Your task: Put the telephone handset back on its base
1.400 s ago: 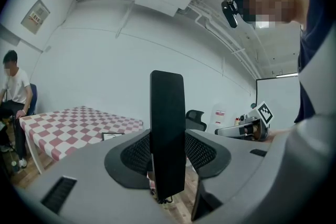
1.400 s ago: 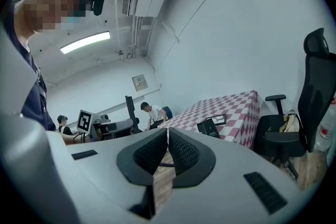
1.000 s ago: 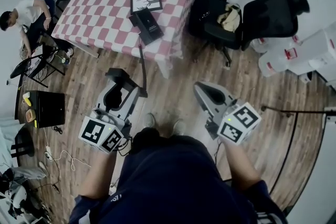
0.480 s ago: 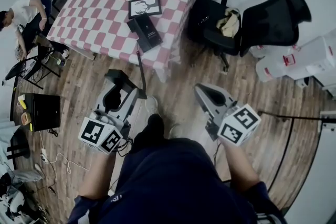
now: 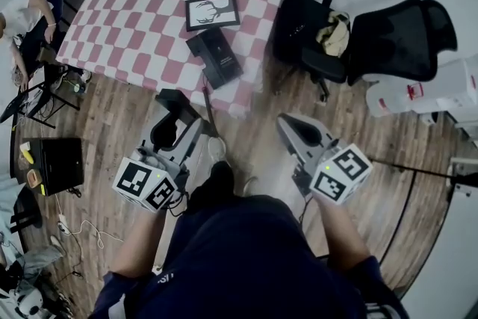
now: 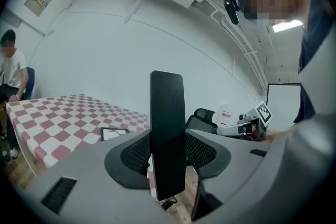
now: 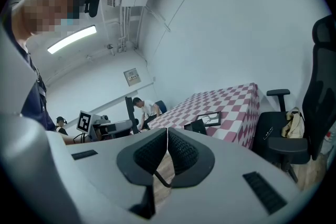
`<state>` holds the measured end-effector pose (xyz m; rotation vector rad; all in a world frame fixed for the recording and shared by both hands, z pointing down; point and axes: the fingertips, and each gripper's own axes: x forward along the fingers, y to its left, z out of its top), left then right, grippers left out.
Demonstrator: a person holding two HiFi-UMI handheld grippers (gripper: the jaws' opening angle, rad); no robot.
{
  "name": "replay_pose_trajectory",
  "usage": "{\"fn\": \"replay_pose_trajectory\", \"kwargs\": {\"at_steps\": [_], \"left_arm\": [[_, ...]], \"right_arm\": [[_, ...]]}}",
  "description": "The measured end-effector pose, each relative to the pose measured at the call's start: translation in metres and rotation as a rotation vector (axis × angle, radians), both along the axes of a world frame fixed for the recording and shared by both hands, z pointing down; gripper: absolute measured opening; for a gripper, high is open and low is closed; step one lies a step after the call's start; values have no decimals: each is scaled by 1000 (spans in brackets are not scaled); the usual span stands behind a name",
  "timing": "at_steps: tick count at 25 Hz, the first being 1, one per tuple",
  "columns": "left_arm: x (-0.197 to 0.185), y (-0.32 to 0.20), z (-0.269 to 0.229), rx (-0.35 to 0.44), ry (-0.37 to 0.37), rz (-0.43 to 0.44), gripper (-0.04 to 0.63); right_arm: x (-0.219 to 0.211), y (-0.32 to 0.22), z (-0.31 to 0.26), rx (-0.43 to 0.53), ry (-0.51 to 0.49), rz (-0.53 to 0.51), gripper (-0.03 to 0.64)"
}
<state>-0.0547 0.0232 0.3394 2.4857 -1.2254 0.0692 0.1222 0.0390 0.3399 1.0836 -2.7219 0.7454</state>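
Since a second ago the person has stepped toward the red-and-white checked tabletop [image 5: 134, 4], which now sits larger and lower in the head view, and the left tool [image 5: 178, 123] has come forward with it, its tip now just short of the cloth's near edge. That tool is pinching the black slab-shaped telephone handset [image 6: 167, 113], clamped edge-on between the two ribbed pads and standing upright out of them. This looks like a grip chosen so the long body can be laid down flat later. A thin dark cord [image 5: 205, 95] runs from the handset up to the black box-shaped telephone base [image 5: 216, 56], which lies on the tabletop near its front edge, just below a black-framed picture [image 5: 213, 11]. The handset is well short of the base and off the tabletop, so I judge the carry only partly done. The tether probably explains why it is held close and pointed toward the table. The right tool [image 7: 167, 152] is pressed together on nothing and held low to the side, seemingly kept out of the way. A black office chair [image 5: 314, 33] stands beside the table's right corner
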Motion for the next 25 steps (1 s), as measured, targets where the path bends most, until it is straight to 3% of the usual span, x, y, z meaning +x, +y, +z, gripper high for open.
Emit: {"fn": "replay_pose_trajectory", "kwargs": {"at_steps": [14,25], "left_arm": [[-40,-90,34,-98,72,94,221],[-47,-130,65,-191,142,127,221]], "right_arm": [[-62,-96,11,-61,49,45,17],[-78,-135,26,-127,67,63,17]]}}
